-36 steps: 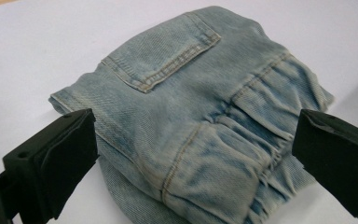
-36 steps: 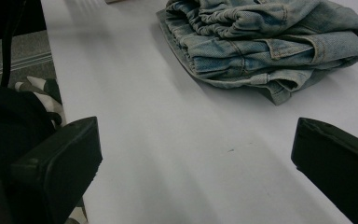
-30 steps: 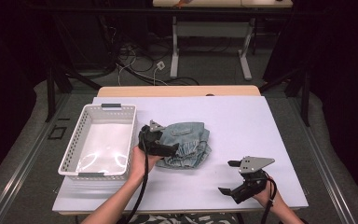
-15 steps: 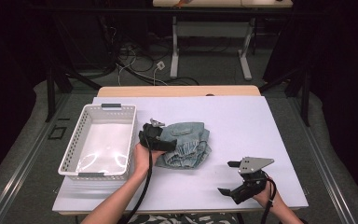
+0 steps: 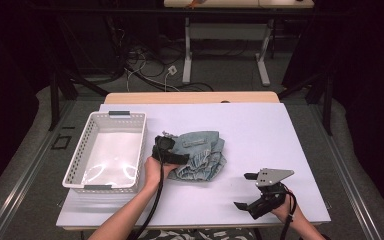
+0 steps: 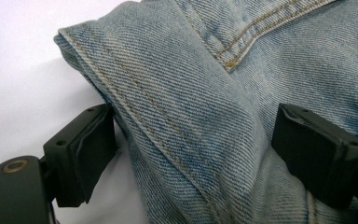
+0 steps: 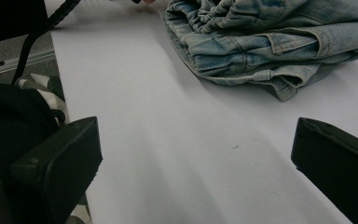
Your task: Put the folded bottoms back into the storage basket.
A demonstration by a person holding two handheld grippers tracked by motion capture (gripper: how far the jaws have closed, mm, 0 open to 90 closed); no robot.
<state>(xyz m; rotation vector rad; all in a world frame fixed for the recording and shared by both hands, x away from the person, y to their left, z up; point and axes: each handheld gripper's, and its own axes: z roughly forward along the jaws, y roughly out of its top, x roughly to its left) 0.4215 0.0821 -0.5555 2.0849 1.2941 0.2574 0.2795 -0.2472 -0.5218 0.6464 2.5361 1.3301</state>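
The left tongs have sunk onto the folded jeans mid-surface, jaws just closing around a denim fold, grip imminent, while the right tongs wait spread at five o'clock.

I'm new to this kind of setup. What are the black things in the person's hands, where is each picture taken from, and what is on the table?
A person holds a hand-operated grasping tool in each hand. The high view looks down on the white table. The other two pictures come from cameras riding on each tool. On the table lie a white basket and folded denim jeans. The left tool has been closing its jaws around a fold of the jeans, which sits between them without a firm pinch yet. The right tool is open, holding nothing.
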